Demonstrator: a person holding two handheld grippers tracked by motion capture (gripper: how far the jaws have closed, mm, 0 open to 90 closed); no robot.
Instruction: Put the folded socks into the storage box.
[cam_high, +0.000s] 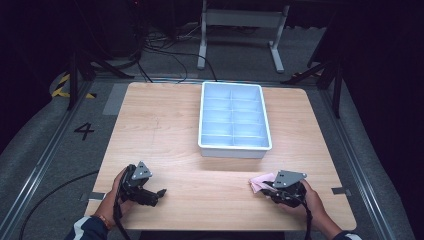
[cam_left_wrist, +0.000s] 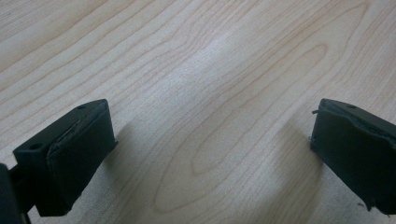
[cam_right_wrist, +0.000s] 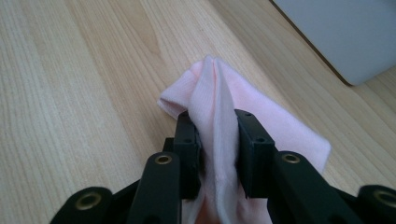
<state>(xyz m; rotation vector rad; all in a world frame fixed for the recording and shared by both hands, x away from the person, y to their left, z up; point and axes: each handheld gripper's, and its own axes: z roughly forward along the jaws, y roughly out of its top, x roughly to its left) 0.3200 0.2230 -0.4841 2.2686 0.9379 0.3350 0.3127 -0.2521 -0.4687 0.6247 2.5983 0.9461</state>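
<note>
My right gripper (cam_right_wrist: 217, 140) has its jaws clenched on a pink cloth (cam_right_wrist: 219, 98), pinching a raised fold of it between the pads. The cloth lies bunched on the counter (cam_high: 170, 135) near my right front corner, just ahead of my right hand (cam_high: 312, 200). My left gripper (cam_left_wrist: 210, 154) rests low over bare wood at my left, jaws released and wide apart, nothing between them. A white tray (cam_high: 202, 117) with dividers sits farther back, well apart from the cloth.
</note>
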